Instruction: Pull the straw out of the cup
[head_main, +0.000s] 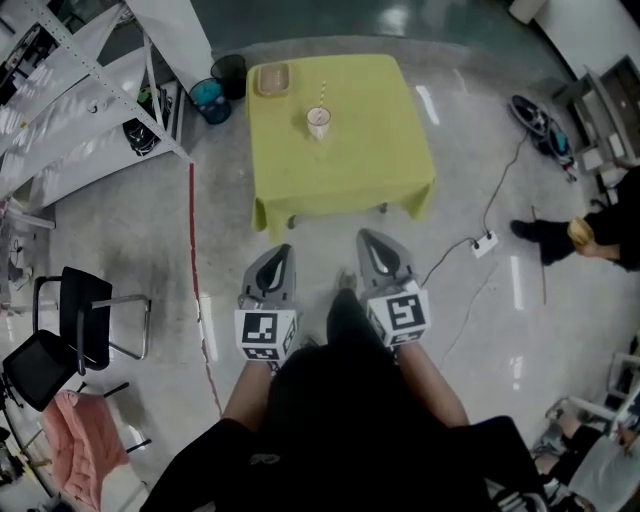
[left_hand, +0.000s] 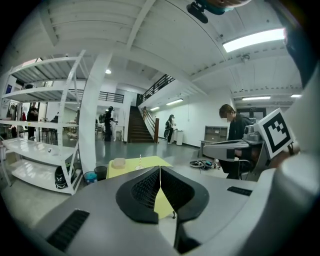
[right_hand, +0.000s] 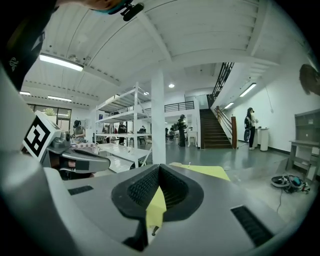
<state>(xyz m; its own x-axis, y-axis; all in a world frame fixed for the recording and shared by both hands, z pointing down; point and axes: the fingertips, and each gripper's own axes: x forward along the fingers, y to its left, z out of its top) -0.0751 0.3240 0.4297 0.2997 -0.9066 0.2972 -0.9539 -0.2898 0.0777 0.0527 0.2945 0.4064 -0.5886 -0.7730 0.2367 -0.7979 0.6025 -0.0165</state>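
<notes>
The thin striped paper straw (head_main: 322, 94) stands in a small pale cup (head_main: 319, 124) near the far middle of a square table draped in yellow-green cloth (head_main: 350, 170). A tan shallow dish (head_main: 271, 79) lies well apart at the far left corner. The straw's long axis runs close to upright, with its free end up and leaning slightly away. The left gripper (head_main: 284, 250) and right gripper (head_main: 368, 238) hang short of the table, each with jaws pressed together on nothing. This looks like the approach step. Next, one gripper likely must spread, reach the straw and pinch it, then lift along its length.
</notes>
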